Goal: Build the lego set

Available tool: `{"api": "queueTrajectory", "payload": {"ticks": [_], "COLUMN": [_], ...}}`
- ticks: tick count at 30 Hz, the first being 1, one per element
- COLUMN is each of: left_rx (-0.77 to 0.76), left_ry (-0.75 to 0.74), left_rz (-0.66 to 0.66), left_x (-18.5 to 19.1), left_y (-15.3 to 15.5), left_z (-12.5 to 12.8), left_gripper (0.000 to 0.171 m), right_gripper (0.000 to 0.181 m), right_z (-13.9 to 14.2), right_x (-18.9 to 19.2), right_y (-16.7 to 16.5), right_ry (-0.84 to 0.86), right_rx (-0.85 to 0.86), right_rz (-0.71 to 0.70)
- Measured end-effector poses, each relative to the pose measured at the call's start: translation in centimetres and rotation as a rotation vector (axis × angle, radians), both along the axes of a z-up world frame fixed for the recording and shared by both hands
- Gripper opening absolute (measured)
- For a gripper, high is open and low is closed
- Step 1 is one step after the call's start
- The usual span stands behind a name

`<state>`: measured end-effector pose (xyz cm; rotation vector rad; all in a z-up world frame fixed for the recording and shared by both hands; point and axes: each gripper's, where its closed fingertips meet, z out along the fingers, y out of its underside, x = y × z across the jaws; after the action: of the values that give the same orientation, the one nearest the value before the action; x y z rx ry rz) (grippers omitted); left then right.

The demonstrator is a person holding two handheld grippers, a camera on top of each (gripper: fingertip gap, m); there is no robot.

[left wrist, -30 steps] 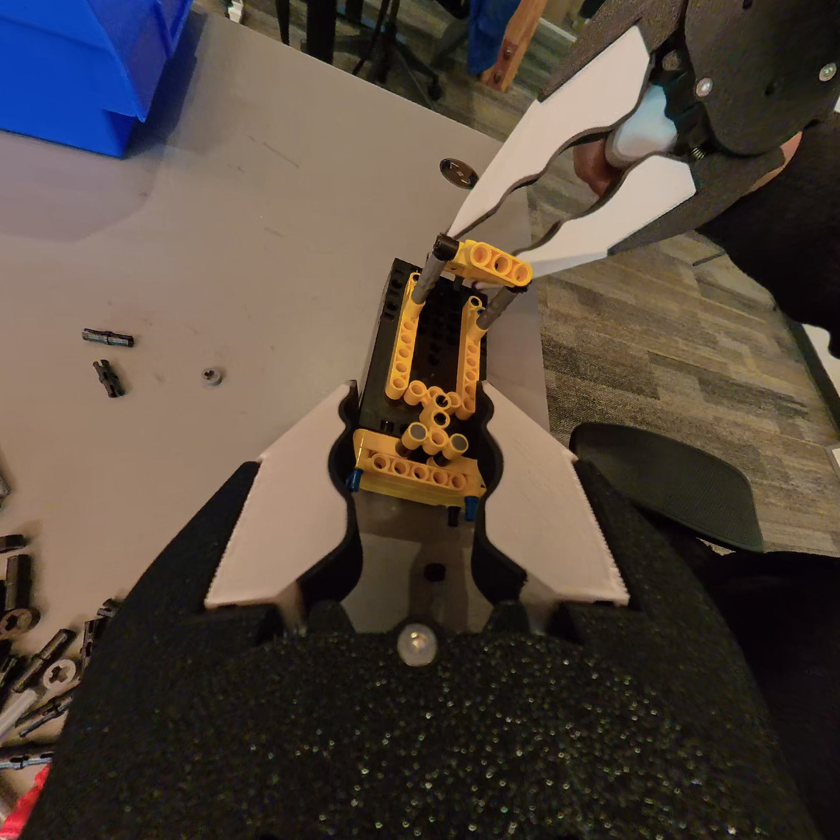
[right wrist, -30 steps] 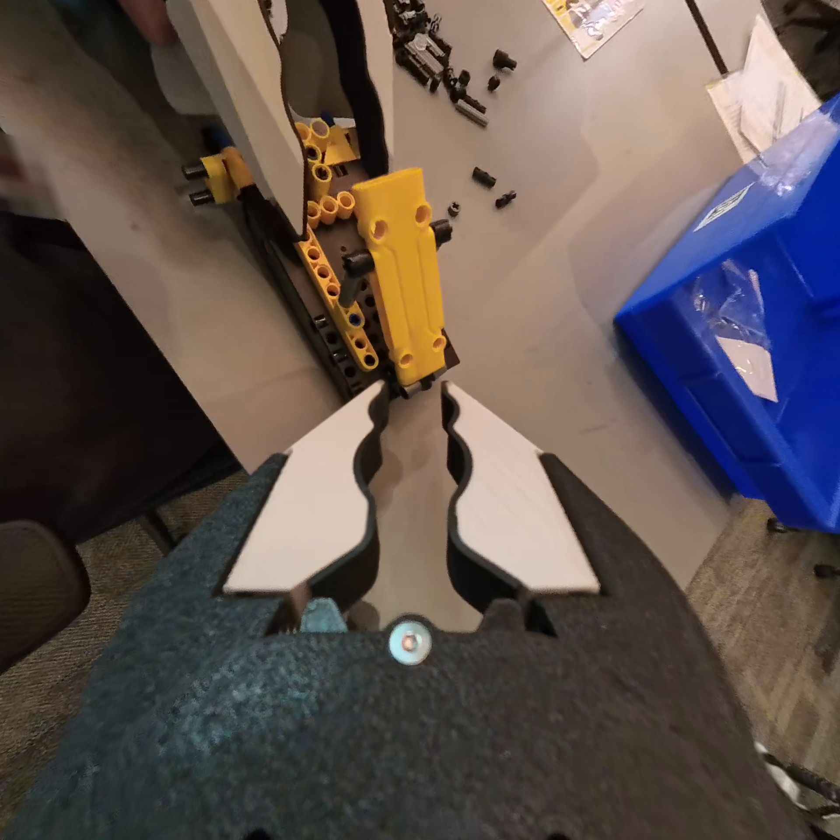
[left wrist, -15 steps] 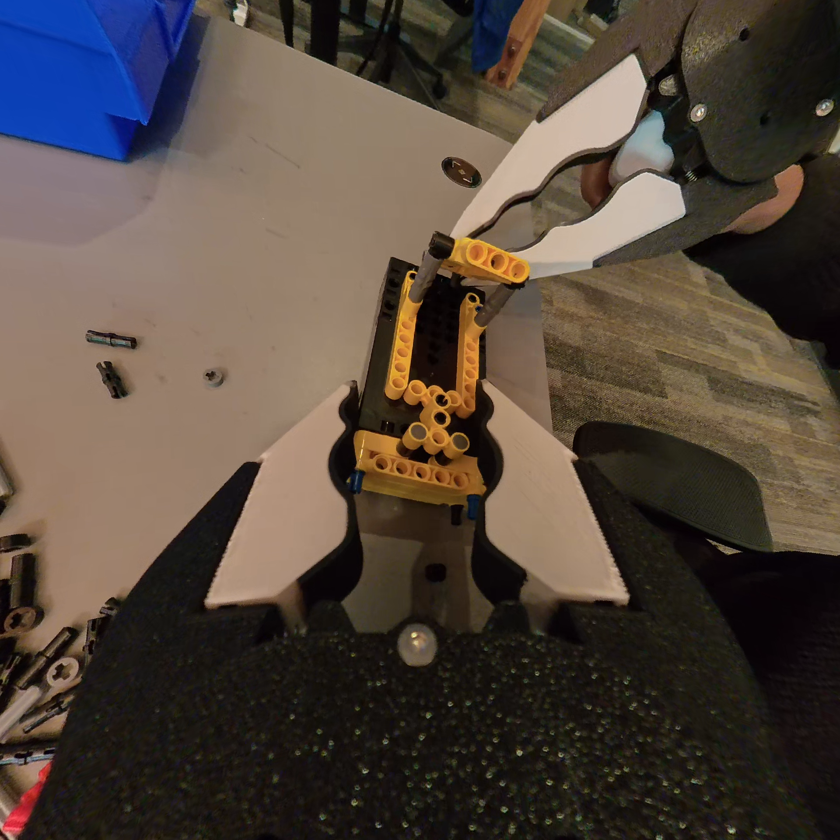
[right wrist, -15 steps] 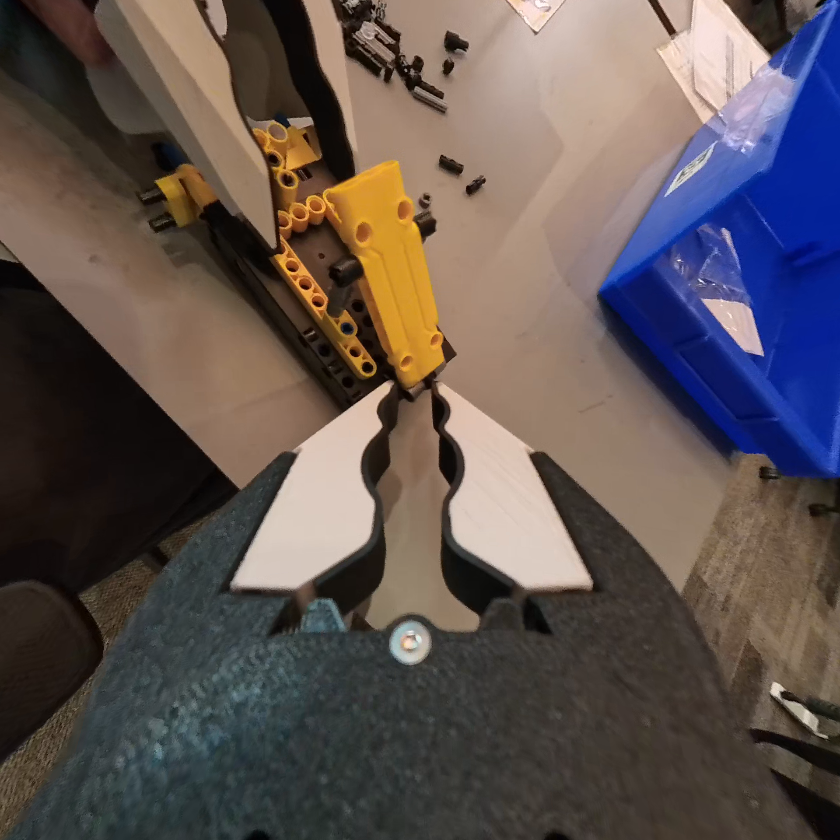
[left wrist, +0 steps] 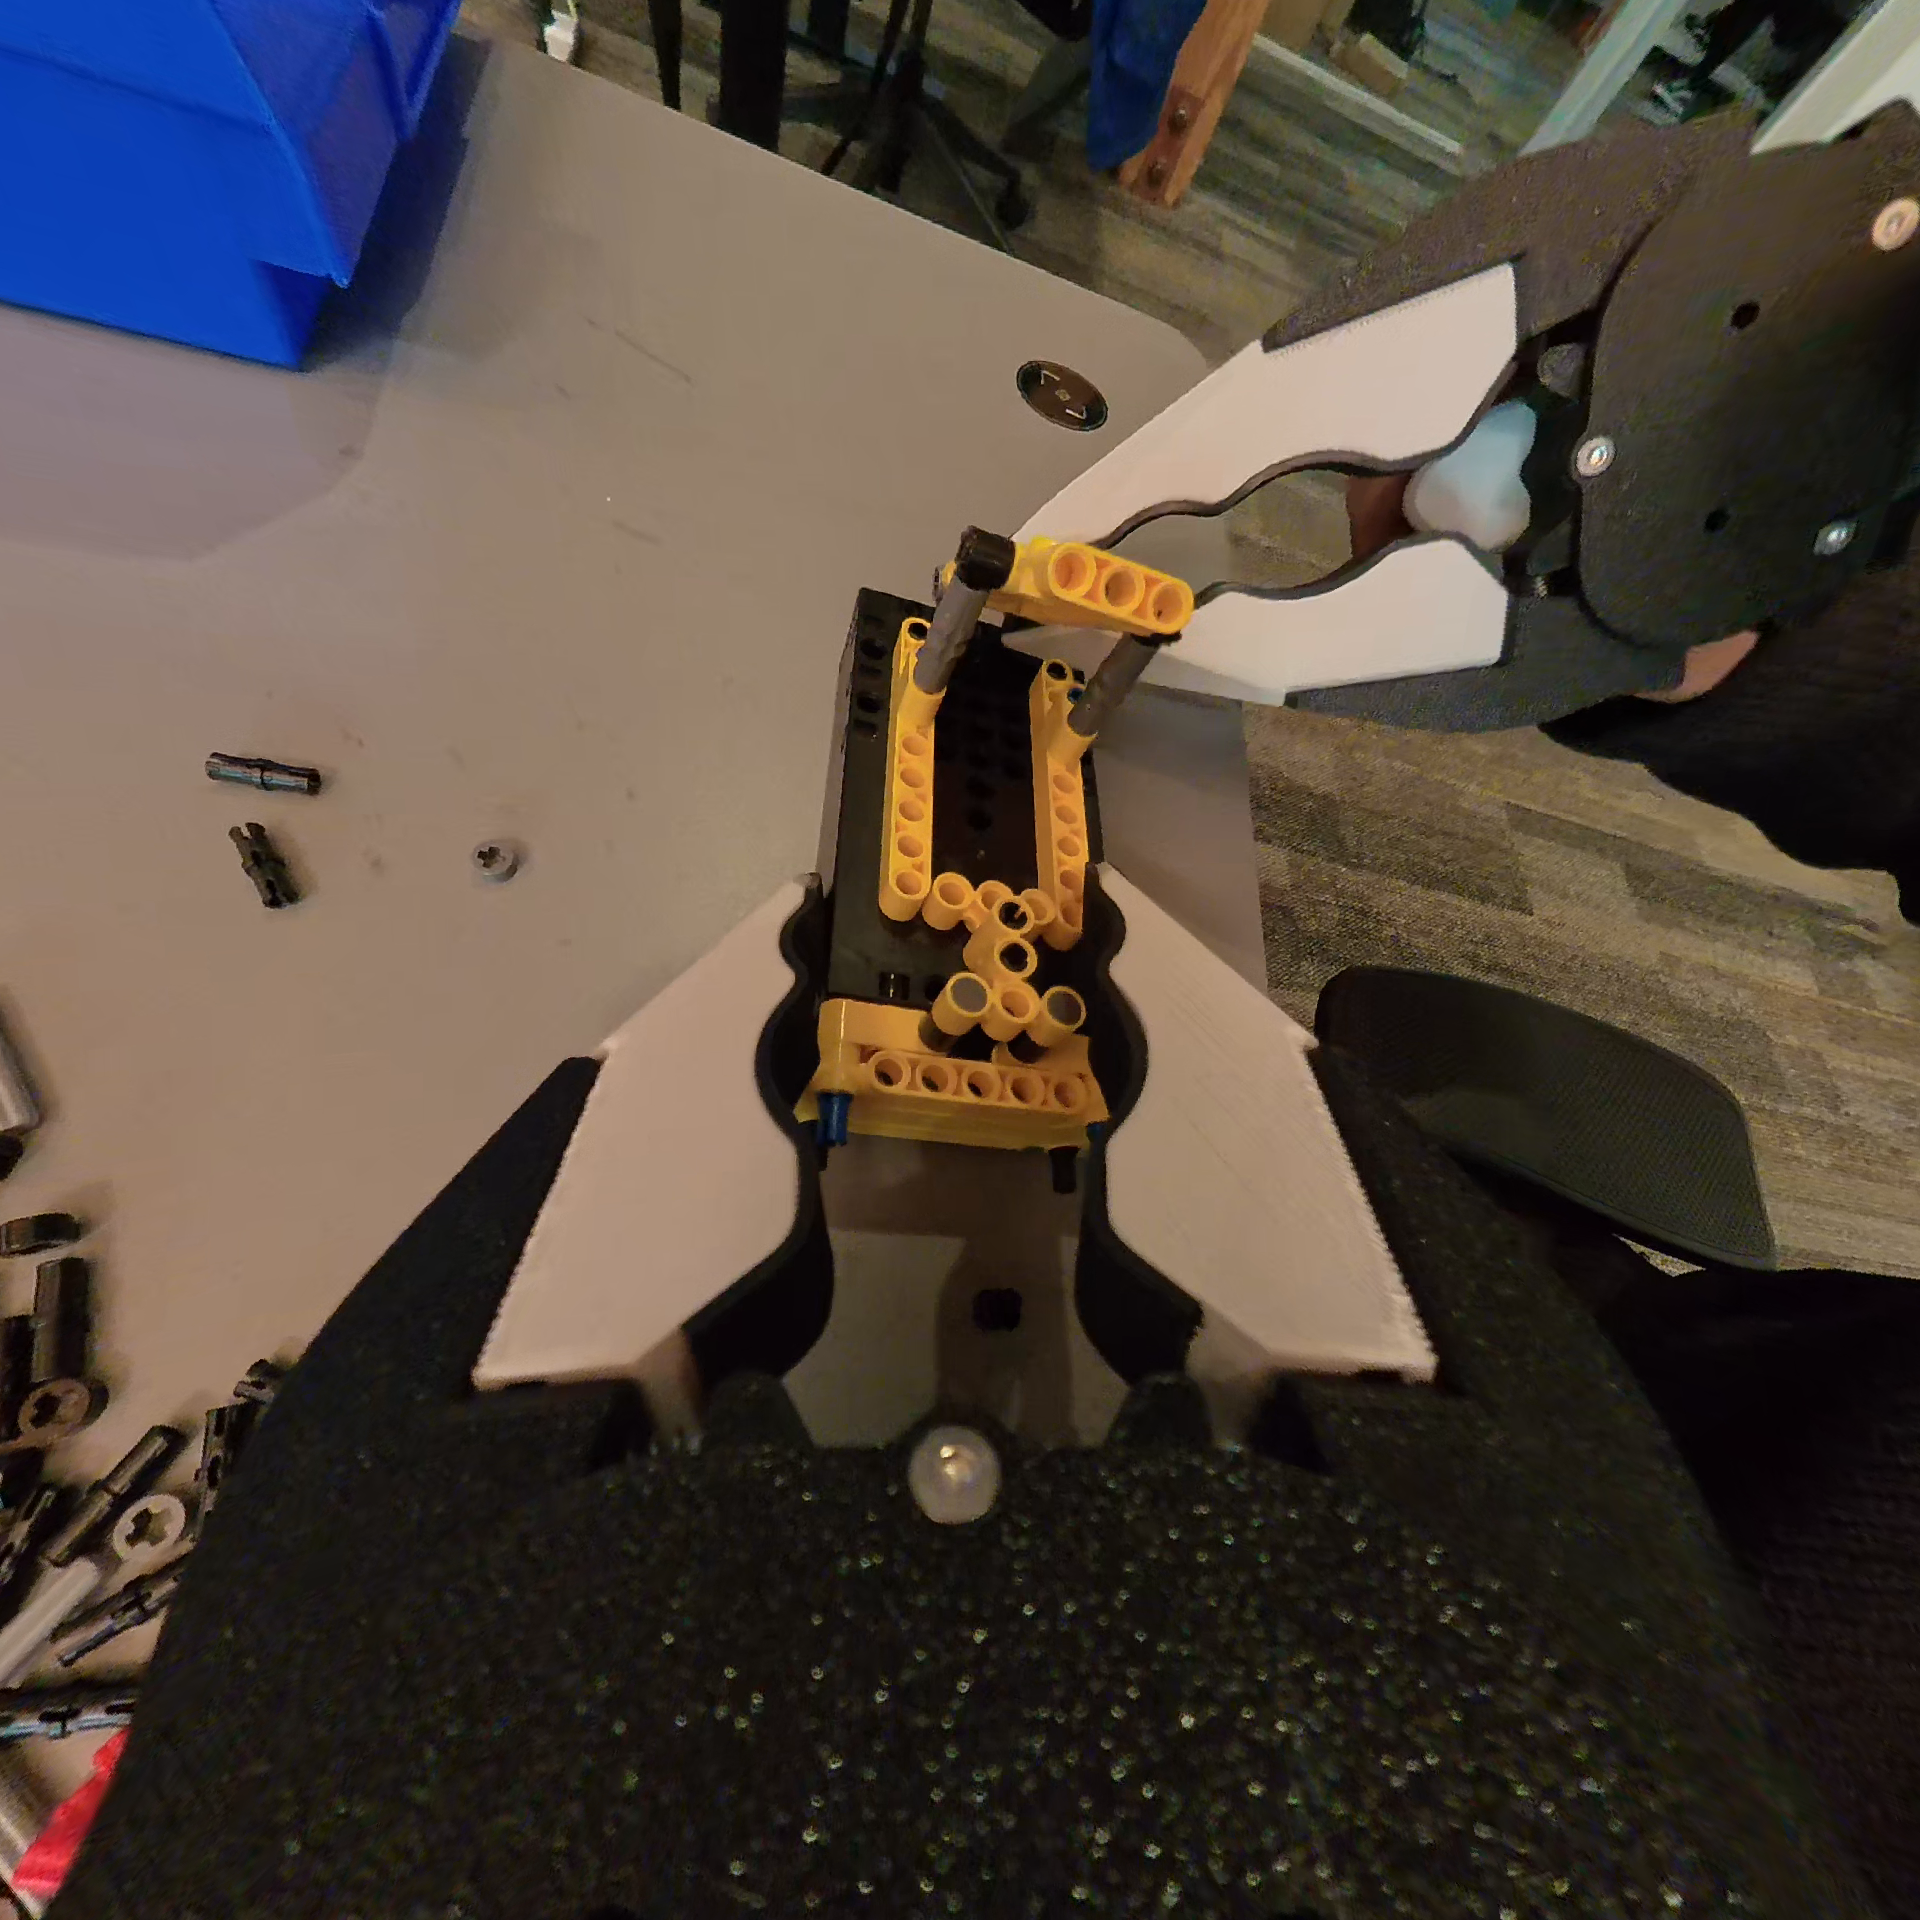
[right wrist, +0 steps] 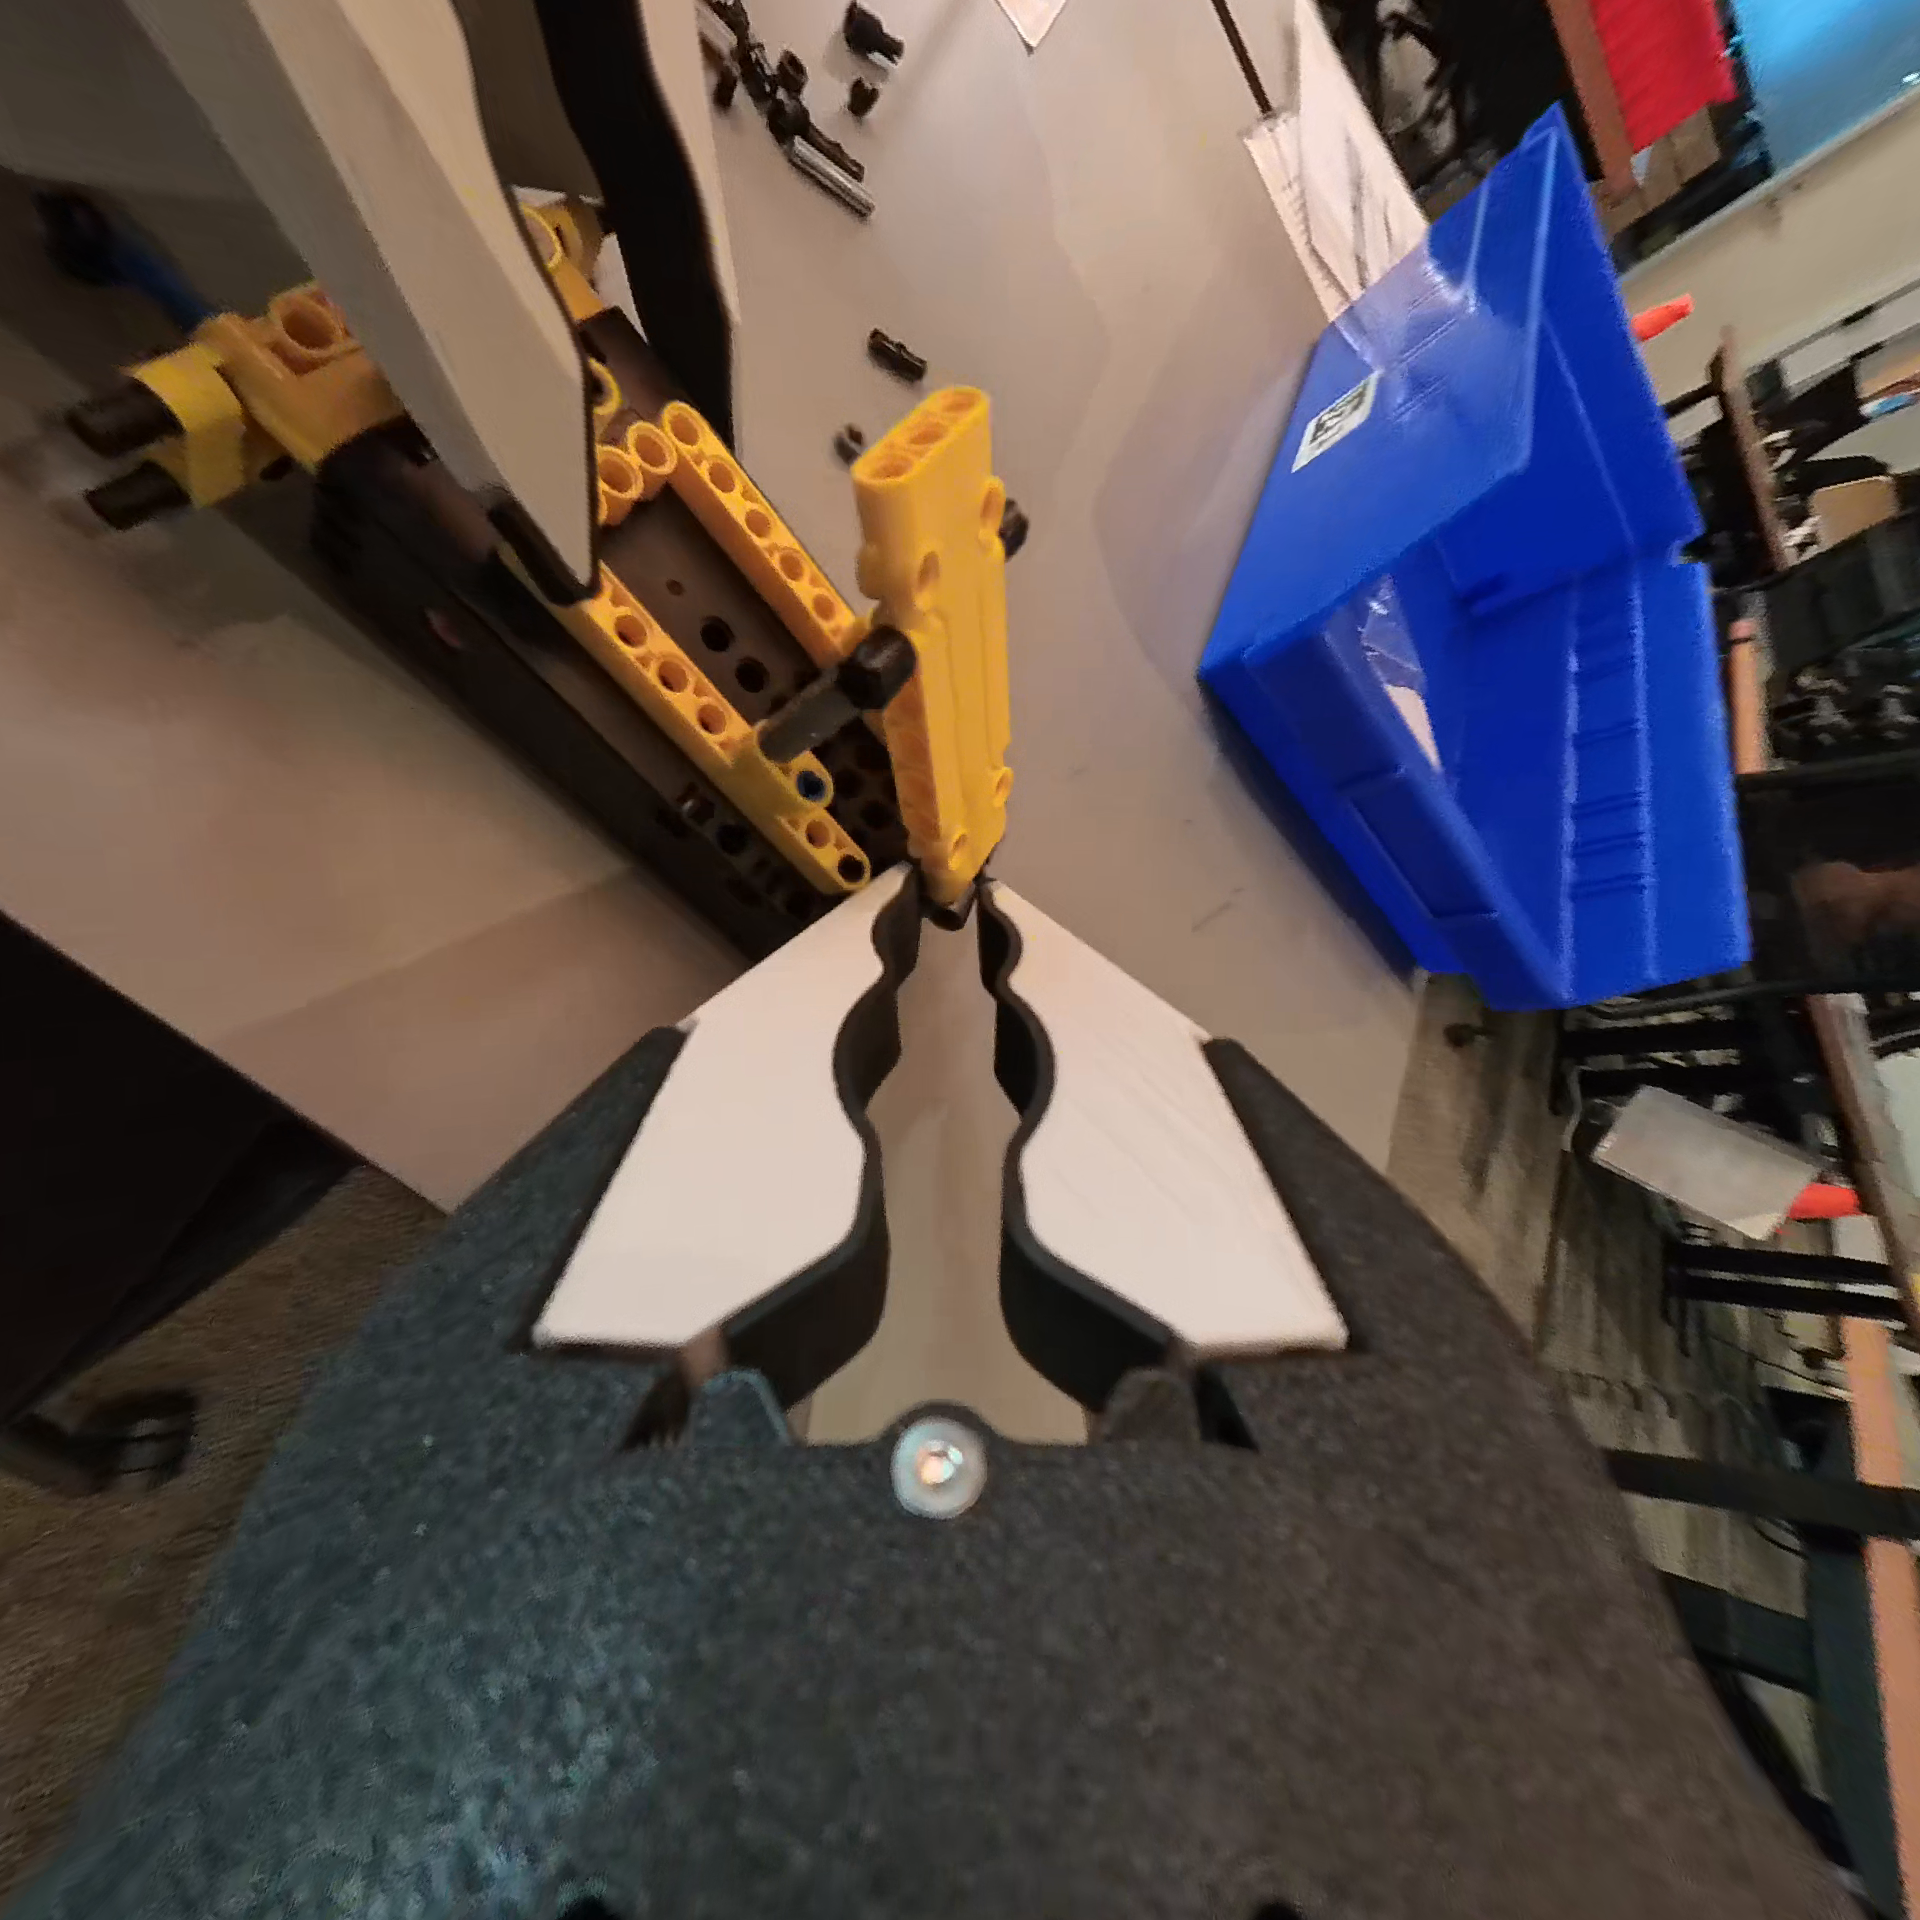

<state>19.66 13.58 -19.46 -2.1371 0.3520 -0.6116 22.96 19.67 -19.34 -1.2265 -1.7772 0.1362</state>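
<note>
My left gripper (left wrist: 951,925) is shut on a black and yellow building-brick assembly (left wrist: 966,821), clamping its near end from both sides at the table's edge. The assembly has a black frame, two long yellow beams and a yellow cross beam (left wrist: 977,1086). My right gripper (right wrist: 945,896) is shut on the end of a yellow panel piece (right wrist: 951,644), which stands above the assembly's far end on two grey axles (left wrist: 951,649). In the left wrist view the right gripper (left wrist: 1049,582) comes in from the upper right, holding that panel (left wrist: 1117,592). A left finger (right wrist: 457,260) shows in the right wrist view.
A blue bin (left wrist: 156,177) stands at the table's far left; it also shows in the right wrist view (right wrist: 1507,582). Loose black pins (left wrist: 260,774) lie on the grey table (left wrist: 520,520), with a pile of parts (left wrist: 62,1455) at lower left. A black chair (left wrist: 1558,1122) sits off the edge. My hands' fingertips stand some 8 centimetres from each other.
My right gripper has closed from slightly open onto the yellow panel's end and rolled, so the panel now stands edge-on. The left gripper and the assembly have stayed put.
</note>
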Motion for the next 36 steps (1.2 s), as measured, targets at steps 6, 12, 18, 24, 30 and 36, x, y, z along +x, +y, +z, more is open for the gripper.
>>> {"api": "queueTrajectory", "payload": {"ticks": [6, 12, 18, 24, 30, 36], "left_rx": [-0.002, -0.002, -0.004, -0.005, -0.006, 0.004], "left_ry": [-0.002, -0.003, -0.008, -0.009, -0.008, 0.012], "left_rz": [0.006, 0.007, 0.009, 0.001, -0.005, -0.022], "left_x": [-0.1, -0.1, -0.2, 0.0, 0.0, 0.0], "left_y": [0.0, 0.0, 0.1, 0.0, 0.1, 0.2], "left_z": [0.0, 0.0, 0.0, 0.0, 0.0, 0.1], "left_gripper": [0.048, 0.048, 0.048, 0.049, 0.049, 0.049], "right_gripper": [0.009, 0.008, 0.008, 0.013, 0.025, 0.015], "right_z": [0.1, 0.0, 0.1, 0.6, 0.8, 0.2], "right_x": [-0.2, -0.1, -0.1, 0.4, 1.5, 0.9], "right_y": [0.0, 0.0, 0.0, -0.7, -0.7, -0.2], "right_ry": [0.005, 0.012, 0.015, 0.105, 0.119, 0.082], "right_rx": [0.066, 0.15, 0.237, 0.195, 0.037, -0.137], "right_rz": [-0.006, 0.003, 0.02, 0.087, 0.118, 0.13]}}
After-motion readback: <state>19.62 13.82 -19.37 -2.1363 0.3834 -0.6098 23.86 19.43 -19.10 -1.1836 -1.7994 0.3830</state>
